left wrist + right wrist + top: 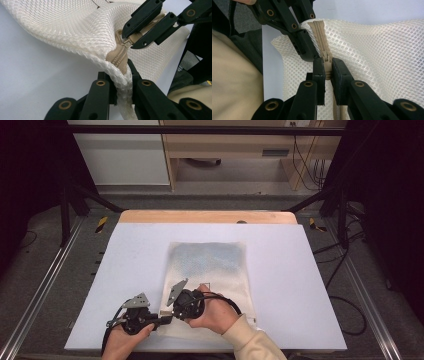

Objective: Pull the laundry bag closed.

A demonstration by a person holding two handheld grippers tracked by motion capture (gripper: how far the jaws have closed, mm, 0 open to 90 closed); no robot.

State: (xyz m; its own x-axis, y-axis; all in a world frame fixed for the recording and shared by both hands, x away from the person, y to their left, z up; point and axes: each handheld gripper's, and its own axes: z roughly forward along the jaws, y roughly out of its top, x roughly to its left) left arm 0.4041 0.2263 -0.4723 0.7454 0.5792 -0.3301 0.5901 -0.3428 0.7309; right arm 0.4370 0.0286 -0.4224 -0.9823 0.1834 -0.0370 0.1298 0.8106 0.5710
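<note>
White table top (125, 270) w/ wood strip (207, 216) at far edge; black cables (345, 285) on floor, right.

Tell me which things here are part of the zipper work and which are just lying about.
In the job:
- cream mesh laundry bag
- its tan zipper pull, pinched by the right gripper
- bag corner, clamped by the left gripper

Lying about:
- white table mat
- wooden cabinet
- black cables
</note>
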